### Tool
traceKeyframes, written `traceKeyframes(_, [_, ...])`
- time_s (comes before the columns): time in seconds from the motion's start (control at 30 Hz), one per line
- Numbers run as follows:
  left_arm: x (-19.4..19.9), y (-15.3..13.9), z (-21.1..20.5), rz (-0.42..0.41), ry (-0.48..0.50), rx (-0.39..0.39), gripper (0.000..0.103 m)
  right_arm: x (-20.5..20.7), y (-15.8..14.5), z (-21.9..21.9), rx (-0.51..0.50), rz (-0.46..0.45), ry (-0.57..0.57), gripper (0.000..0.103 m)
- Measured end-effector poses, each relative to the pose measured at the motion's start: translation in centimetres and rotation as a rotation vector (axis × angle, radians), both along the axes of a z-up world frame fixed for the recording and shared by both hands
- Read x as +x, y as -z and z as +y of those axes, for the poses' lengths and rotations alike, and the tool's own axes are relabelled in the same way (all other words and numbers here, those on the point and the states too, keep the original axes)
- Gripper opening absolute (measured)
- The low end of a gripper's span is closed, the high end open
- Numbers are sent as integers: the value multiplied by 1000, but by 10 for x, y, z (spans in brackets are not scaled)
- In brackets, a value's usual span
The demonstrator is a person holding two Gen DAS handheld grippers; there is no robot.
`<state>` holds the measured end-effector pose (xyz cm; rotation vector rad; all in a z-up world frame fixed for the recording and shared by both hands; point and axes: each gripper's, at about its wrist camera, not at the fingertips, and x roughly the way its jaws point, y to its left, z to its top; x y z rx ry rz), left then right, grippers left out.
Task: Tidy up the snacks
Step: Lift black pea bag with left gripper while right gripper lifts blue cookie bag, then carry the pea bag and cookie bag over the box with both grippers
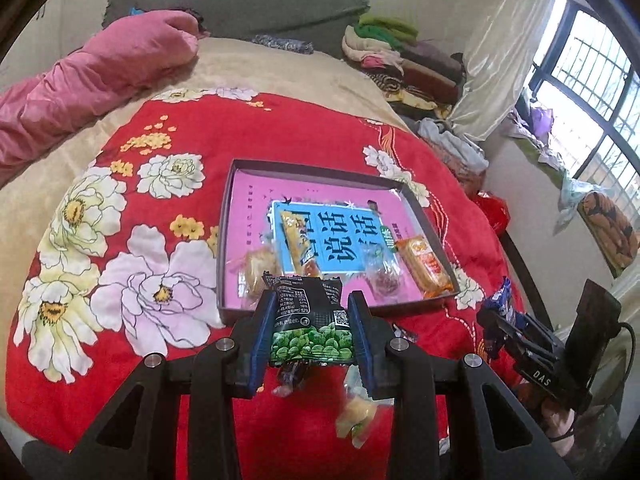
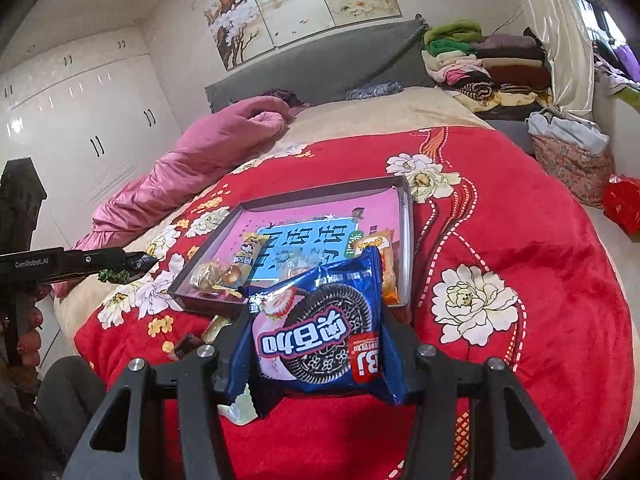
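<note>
Clamped between the blue pads of the left gripper [image 1: 312, 312] is a black-and-green pea packet [image 1: 310, 320], held in the air over the near edge of the red flowered blanket [image 1: 168, 280]. Below it, two loose sweets lie on the blanket: a dark-wrapped one [image 1: 289, 378] and a yellow one [image 1: 356, 412].

Largest in both views is the bed, with the blanket across it and a pink quilt [image 1: 92, 76] bunched along its left side. Near the blanket's near edge sits a shallow grey box [image 1: 320, 168] with a pink and blue printed sheet on its floor. It holds a long yellow bar [image 1: 296, 236], a round cake [image 1: 256, 270], a clear-wrapped dark sweet [image 1: 384, 280] and an orange packet [image 1: 426, 266] against its right wall.

From the right wrist, the right gripper [image 2: 320, 336] is clenched on a blue cookie packet [image 2: 320, 332], held just short of the box's near wall. Only this view shows the white wardrobe [image 2: 80, 120], the flower painting [image 2: 300, 4] above the headboard and the left gripper from the side. Only the left view shows the window [image 1: 592, 92] and the right gripper with its blue packet at the blanket's right edge.
</note>
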<state>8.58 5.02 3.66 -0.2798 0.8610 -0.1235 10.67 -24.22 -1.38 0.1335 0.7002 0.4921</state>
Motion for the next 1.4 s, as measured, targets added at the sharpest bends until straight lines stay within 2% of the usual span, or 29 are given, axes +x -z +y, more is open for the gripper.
traceKeyframes(0.33, [15,2,-5,-27,6,-1,37,3,-2,1,5,-7,1,54])
traceKeyframes(1.07, [59,33,-23,-8,21,-2,37,16,-12,2,4,-26,28,54])
traceKeyframes(1.4, [74,49,-28,9,23,25,37,23,-14,1,24,-14,43,54])
